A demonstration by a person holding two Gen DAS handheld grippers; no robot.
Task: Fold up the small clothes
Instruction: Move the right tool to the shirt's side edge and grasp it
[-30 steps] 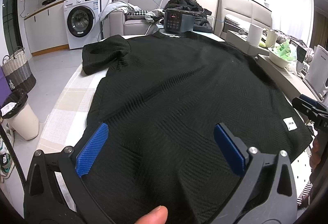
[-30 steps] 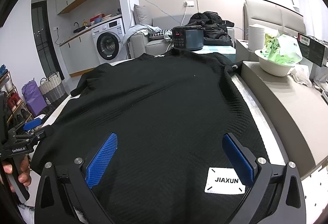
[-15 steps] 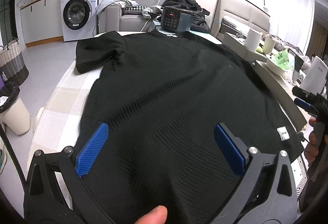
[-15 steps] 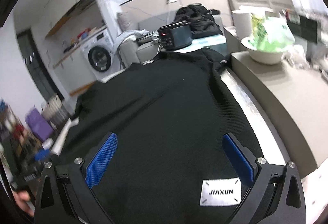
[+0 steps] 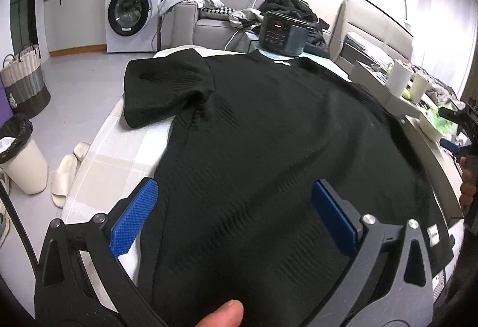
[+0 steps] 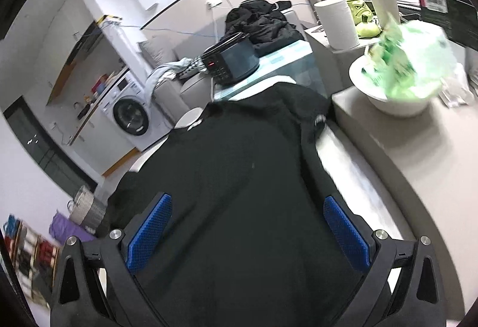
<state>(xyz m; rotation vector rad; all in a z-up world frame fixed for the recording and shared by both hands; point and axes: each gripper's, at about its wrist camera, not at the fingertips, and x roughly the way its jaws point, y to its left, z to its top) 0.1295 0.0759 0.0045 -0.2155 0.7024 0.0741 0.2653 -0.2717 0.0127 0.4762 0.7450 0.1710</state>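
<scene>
We spread the black shirt [image 5: 269, 147] flat for folding; our left gripper [image 5: 236, 216] and right gripper [image 6: 248, 231] hover wide open, empty.

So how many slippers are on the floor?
2. Both slippers lie side by side on the floor left of the bed: one slipper nearer the white bin, the other slipper just past it, partly tucked behind the bed's edge. More may be hidden.
</scene>
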